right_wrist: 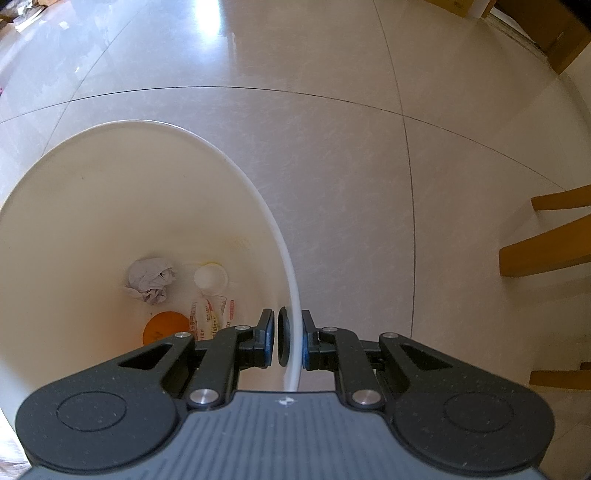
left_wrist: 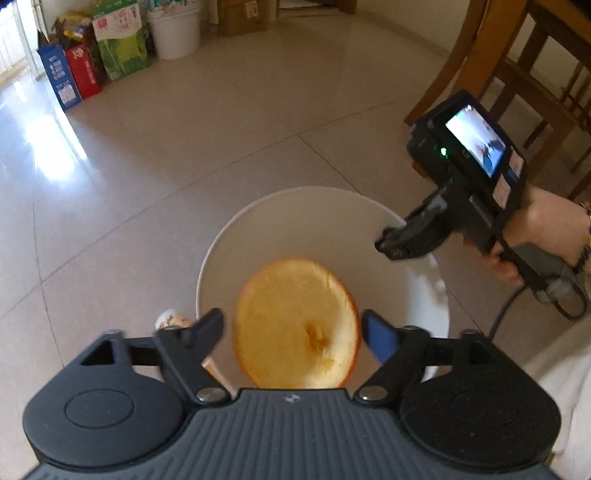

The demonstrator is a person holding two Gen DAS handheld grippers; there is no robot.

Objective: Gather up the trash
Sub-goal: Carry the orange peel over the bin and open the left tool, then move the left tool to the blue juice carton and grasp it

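A half orange peel hangs over the white bin, between the fingers of my left gripper. Its jaws stand open, with a small gap on each side of the peel. My right gripper is shut on the bin's rim, one finger inside the wall and one outside; a person's hand holds it. At the bin's bottom lie a crumpled tissue, a white lid, a printed wrapper and an orange piece.
A small printed item lies on the tiled floor left of the bin. Wooden chairs stand at the right, their legs near the bin. Coloured bags, a white bucket and a cardboard box line the far wall.
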